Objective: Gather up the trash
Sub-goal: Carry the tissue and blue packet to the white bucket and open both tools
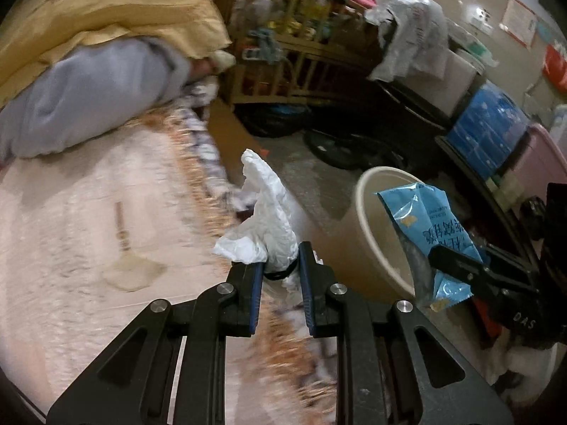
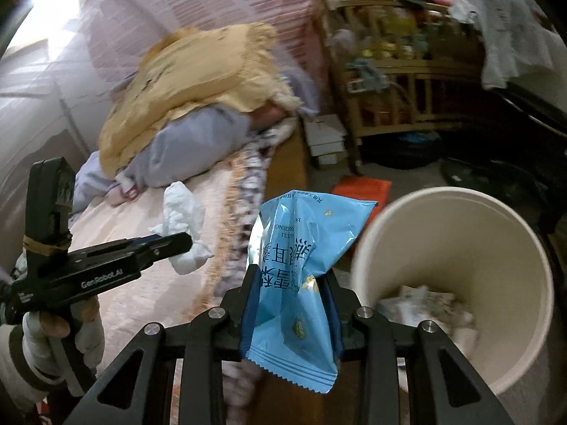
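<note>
Blue wrapper (image 2: 301,265) upright, white tissue (image 1: 264,219) upright

Your left claw (image 2: 184,239) is matte black with blue finger pads (image 1: 257,294), silver round screws and white "GenRobot.AI" lettering; a tan rubber band wraps its upright block. Your left hand (image 2: 67,336) wears a white glove.

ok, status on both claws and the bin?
Left claw shut on white tissue. Right claw shut on blue wrapper. Bin open beside bed, path clear.
</note>
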